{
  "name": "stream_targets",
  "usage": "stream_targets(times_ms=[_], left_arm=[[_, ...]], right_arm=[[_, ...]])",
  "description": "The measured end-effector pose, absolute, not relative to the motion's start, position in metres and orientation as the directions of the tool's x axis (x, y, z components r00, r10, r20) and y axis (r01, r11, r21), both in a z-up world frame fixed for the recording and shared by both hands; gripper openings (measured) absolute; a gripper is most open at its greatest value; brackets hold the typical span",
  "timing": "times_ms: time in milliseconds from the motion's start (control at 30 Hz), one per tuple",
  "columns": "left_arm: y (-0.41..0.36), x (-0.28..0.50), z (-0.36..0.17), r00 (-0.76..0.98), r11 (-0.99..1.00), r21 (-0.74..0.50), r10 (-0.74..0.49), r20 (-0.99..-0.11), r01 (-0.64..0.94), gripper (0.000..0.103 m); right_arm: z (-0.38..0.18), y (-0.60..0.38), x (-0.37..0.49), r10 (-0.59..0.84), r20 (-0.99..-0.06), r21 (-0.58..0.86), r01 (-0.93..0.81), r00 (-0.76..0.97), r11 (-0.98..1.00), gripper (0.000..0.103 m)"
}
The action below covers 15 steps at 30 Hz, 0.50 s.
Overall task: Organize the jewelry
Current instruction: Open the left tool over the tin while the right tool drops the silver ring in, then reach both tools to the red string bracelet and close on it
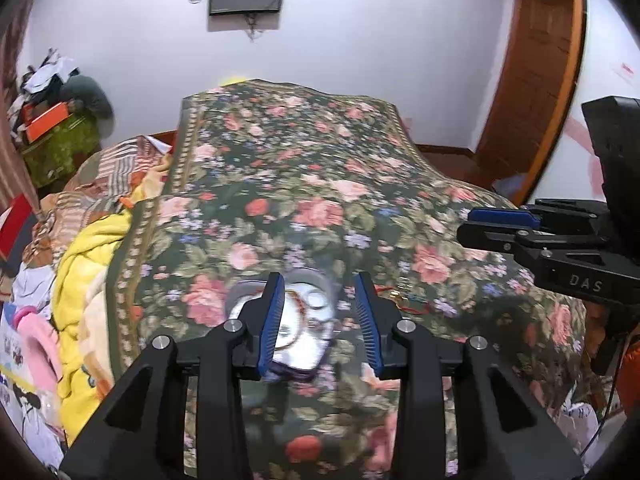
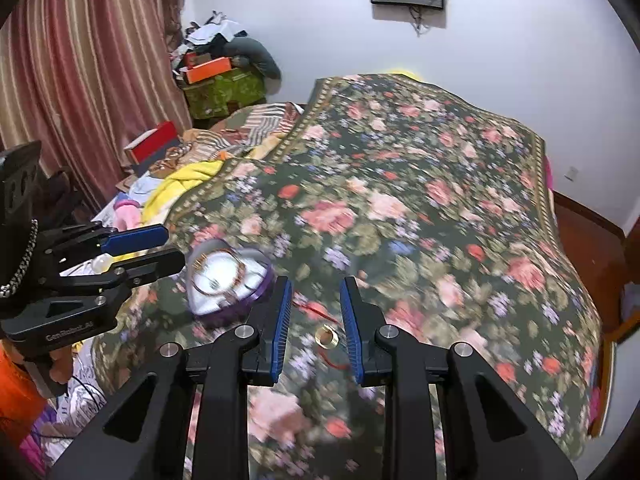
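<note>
A heart-shaped jewelry box point(image 1: 304, 320) with a white lining and purple rim lies open on the floral bedspread, with bangles and rings inside. It also shows in the right wrist view point(image 2: 228, 284). My left gripper point(image 1: 320, 320) is open and empty, hovering just above the box. A gold ring point(image 2: 327, 336) lies on the bedspread beside a red thread point(image 2: 320, 312). My right gripper point(image 2: 316, 328) is open, its fingers either side of the ring and above it. The right gripper shows at the right of the left wrist view point(image 1: 500, 228).
The floral bedspread point(image 2: 440, 200) covers the bed. Crumpled yellow and patterned blankets point(image 1: 88, 264) lie on its left. A red box point(image 2: 152, 146) and cluttered green bag point(image 2: 224, 88) stand by the curtain. A wooden door point(image 1: 532, 80) is at the right.
</note>
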<state>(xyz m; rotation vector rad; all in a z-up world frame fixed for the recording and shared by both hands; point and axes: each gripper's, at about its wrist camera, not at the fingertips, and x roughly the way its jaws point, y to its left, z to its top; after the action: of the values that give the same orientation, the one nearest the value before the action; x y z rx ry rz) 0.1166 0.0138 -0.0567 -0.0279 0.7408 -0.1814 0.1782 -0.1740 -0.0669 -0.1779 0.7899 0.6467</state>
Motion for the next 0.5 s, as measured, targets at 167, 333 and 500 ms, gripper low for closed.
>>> stream_targets(times_ms=[167,333,500], left_arm=[[-0.011,0.122,-0.068,0.694,0.976,-0.076,-0.197,-0.693,0.202,0.037],[-0.02,0.132,-0.084,0.65,0.968,-0.129,-0.24,-0.721,0.214,0.037],[-0.035,0.141,-0.102,0.601,0.954,-0.173,-0.289,-0.746,0.244,0.037]], right_arm=[[-0.081,-0.19,0.179,0.44,-0.74,0.076,-0.587,0.509,0.806,0.023],[-0.099,-0.196,0.183,0.422,-0.774,0.086,-0.583,0.472,0.808,0.023],[-0.111,-0.204,0.186,0.419,-0.788,0.104,-0.573,0.451,0.813,0.023]])
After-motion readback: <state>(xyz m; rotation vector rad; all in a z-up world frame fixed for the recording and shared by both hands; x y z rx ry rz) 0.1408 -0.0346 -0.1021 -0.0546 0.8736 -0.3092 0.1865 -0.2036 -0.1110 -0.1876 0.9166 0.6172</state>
